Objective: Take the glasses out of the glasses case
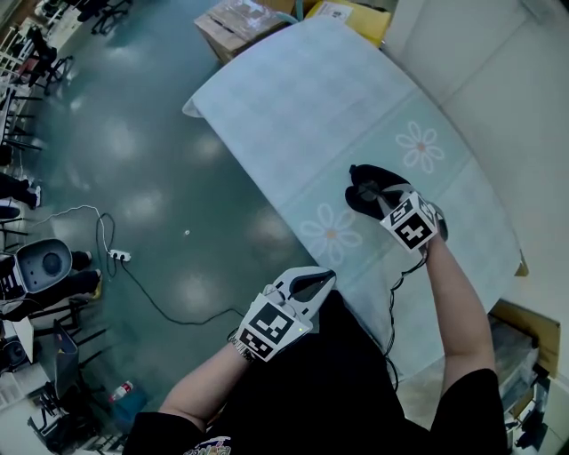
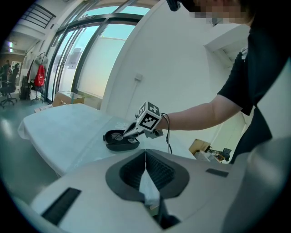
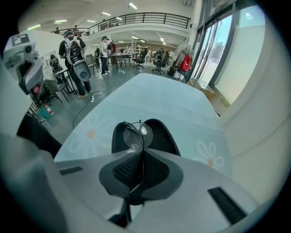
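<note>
A thin wire-framed pair of glasses with clear lenses [image 3: 133,135] was pinched in the right gripper [image 3: 142,152]. Its two ribbed dark pads were pressed together on a slim metal part of the frame, and the lenses stood at 12 o'clock from the jaw tips. The lenses sat over the hollow of the open black oval glasses case [image 3: 160,133]. Whether they touched the lining could not be told.

In the head view the case [image 1: 363,183] lay at 2 o'clock from the middle, on a pale blue-green tablecloth printed with white daisies [image 1: 293,98]. The right gripper [image 1: 379,197] reached into it from 5 o'clock, and one daisy print [image 1: 331,233] lay near the case at its 7 o'clock.

The left gripper [image 1: 325,276] was held at 6 o'clock of that view, at the near edge of the cloth and well apart from the case. Its own view showed the jaws [image 2: 145,157] closed against each other with nothing gripped. The case [image 2: 119,144] and the right gripper [image 2: 130,133] lay at 11 o'clock beyond them.

Brown cardboard boxes [image 1: 236,22] stood past the table's far end at 12 o'clock. A white power strip on a dark cable [image 1: 118,256] lay on the glossy teal floor [image 1: 133,133] at 9 o'clock.
</note>
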The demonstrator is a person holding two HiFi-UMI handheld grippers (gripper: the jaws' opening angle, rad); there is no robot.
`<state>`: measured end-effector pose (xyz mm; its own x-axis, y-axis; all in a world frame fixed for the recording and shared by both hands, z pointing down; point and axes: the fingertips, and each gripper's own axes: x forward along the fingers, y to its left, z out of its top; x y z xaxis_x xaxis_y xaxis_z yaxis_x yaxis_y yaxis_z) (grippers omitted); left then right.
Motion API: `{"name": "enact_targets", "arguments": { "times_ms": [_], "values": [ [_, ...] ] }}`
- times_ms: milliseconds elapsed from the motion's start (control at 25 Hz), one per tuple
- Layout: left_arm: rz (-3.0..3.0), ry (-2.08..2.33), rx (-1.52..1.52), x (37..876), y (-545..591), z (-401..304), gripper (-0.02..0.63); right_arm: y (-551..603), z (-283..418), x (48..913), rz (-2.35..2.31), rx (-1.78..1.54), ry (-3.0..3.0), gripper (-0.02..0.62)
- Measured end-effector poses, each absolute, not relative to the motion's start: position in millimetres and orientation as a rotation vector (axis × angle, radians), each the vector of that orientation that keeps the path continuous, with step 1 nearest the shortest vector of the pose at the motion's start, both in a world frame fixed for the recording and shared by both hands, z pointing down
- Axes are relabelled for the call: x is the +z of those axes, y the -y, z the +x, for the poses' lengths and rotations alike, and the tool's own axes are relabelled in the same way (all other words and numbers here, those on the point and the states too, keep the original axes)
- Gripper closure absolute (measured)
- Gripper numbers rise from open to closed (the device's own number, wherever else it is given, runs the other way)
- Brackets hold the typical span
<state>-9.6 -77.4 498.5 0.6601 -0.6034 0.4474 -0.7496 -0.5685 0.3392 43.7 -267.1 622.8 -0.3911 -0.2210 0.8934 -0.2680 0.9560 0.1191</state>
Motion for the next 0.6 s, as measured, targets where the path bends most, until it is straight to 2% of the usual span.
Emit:
{"name": "enact_targets", "arguments": {
  "times_ms": [600],
  "values": [
    [2.445, 1.067, 0.337, 471, 55, -35, 0.577, 230, 31, 541, 0.587, 0.117, 2.179, 0.569]
  ]
}}
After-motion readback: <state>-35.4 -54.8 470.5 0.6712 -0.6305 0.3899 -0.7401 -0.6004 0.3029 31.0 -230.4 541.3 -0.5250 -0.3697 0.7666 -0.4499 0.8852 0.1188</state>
